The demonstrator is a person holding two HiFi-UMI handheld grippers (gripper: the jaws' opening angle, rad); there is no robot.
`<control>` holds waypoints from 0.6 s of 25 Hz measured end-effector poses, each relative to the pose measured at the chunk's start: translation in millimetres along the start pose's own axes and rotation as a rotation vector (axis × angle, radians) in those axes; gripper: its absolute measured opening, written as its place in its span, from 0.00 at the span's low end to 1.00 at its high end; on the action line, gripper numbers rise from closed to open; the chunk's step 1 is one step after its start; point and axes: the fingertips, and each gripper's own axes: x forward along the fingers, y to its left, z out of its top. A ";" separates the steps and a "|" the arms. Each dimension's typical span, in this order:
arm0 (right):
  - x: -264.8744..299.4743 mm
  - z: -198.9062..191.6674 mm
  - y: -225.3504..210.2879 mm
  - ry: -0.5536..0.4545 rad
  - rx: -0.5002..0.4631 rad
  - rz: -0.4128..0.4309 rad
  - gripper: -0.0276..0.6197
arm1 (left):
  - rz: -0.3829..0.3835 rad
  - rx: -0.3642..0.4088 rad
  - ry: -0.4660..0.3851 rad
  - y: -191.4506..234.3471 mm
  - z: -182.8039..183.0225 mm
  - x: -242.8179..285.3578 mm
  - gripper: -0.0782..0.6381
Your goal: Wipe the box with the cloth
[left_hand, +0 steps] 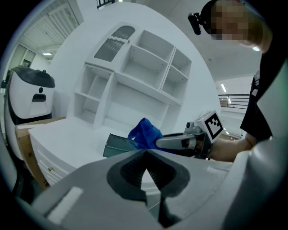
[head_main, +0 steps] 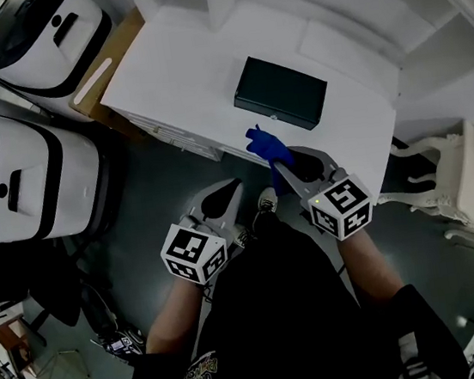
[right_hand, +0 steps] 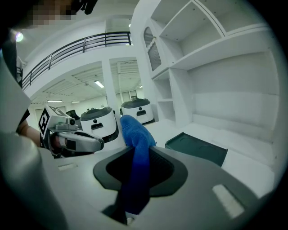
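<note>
Closest in, the person's black shirt (head_main: 287,308) fills the bottom of the head view, with both forearms reaching forward from it. The right gripper (head_main: 280,164) has its jaws pinched tight on a blue cloth (head_main: 266,144). One bunched end sticks out past the tips and the rest trails back between the pads. That bunched end sits over the front edge of the white desk (head_main: 179,79), near the box (head_main: 280,92) but with a gap showing between them.

The box is dark green, flat and rectangular, and lies closed on the desk top, well in from the edge. The left gripper (head_main: 235,186) hangs lower and to the left, off the desk over the grey floor. Its jaws meet at the tips with nothing between them. A white shelf unit (left_hand: 144,67) rises behind the desk. Two white machines (head_main: 28,177) stand to the left and an ornate white chair (head_main: 457,181) to the right.
</note>
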 end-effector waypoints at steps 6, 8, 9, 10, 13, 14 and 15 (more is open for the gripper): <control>17.0 8.0 -12.4 0.008 0.008 0.034 0.23 | 0.024 0.001 0.006 11.4 8.7 12.9 0.11; 19.3 9.1 -19.2 0.010 0.012 0.040 0.23 | 0.027 0.008 0.010 11.5 10.9 19.6 0.11; 20.2 10.4 -22.4 0.009 0.014 0.042 0.23 | 0.027 0.011 0.012 11.6 12.1 22.9 0.11; 21.4 12.2 -25.7 0.007 0.015 0.045 0.23 | 0.028 0.013 0.014 12.4 13.6 26.3 0.11; 27.1 17.8 -36.7 0.004 0.016 0.048 0.23 | 0.031 0.013 0.015 17.3 18.8 37.5 0.11; 29.0 19.5 -41.0 0.003 0.016 0.048 0.23 | 0.029 0.013 0.016 18.6 20.5 41.9 0.11; 30.6 21.2 -45.4 0.001 0.017 0.047 0.23 | 0.027 0.015 0.018 19.5 22.0 46.5 0.11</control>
